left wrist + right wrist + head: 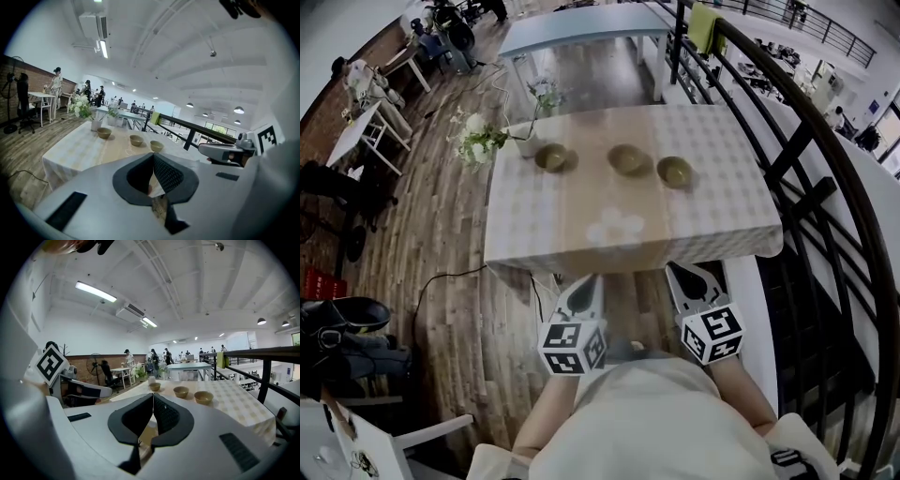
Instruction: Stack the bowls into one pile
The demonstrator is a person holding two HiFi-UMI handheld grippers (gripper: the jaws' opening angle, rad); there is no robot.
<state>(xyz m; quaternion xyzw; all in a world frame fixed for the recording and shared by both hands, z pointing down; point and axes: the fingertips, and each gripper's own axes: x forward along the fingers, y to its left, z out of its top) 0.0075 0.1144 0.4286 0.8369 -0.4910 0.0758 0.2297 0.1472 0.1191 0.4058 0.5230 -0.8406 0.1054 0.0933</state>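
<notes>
Left gripper and right gripper, both clenched empty, before three bowls on table

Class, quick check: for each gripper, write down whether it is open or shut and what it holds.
Left gripper: shut, holding nothing.
Right gripper: shut, holding nothing.

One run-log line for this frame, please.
phase: pre-grasp | left gripper: shut, empty | right gripper: shut, empty | both: short of bowls | bowls: three, separate, in a row on table | stacked: none
</notes>
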